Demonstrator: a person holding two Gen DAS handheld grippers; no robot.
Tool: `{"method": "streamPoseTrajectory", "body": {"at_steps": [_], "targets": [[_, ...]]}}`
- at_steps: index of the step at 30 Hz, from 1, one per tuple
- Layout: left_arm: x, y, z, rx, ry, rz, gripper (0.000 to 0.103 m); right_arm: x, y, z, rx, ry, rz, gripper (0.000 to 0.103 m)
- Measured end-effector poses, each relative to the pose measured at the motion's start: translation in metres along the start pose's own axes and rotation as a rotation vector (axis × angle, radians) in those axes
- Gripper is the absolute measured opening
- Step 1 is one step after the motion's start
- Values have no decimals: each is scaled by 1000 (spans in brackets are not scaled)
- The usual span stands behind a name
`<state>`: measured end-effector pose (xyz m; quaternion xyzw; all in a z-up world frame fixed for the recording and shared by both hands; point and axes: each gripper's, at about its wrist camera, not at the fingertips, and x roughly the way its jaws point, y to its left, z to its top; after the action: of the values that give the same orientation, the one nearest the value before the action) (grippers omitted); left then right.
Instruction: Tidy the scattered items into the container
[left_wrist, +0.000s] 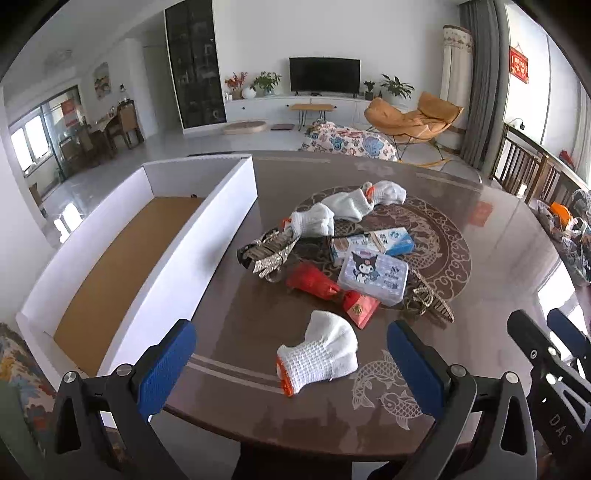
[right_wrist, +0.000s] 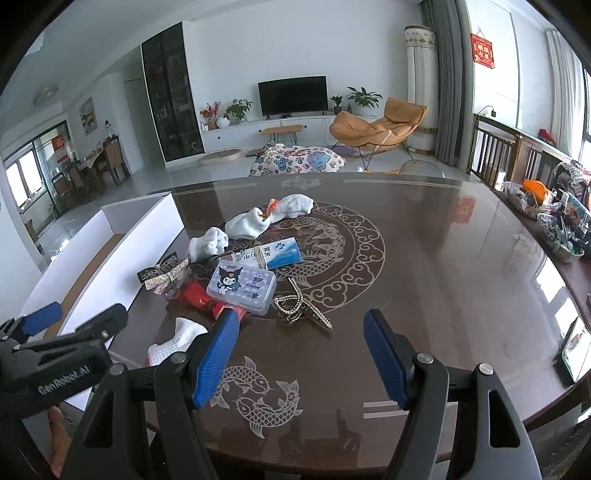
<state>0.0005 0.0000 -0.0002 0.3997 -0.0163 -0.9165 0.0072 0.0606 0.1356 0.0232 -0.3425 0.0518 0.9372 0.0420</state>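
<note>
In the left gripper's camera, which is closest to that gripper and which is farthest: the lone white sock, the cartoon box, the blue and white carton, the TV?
From the left gripper, nearest first:
1. White sock, right between the gripper's fingers at the table's near edge.
2. Cartoon box, in the middle of the pile.
3. Blue and white carton, just behind the box.
4. TV, far across the room by the wall.
</note>
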Motion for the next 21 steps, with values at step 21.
{"method": "streamPoseTrajectory", "body": {"at_steps": [21], "targets": [[-11, 0, -8, 15, -29, 20, 103, -6, 9, -9, -4, -16, -10, 71]]}}
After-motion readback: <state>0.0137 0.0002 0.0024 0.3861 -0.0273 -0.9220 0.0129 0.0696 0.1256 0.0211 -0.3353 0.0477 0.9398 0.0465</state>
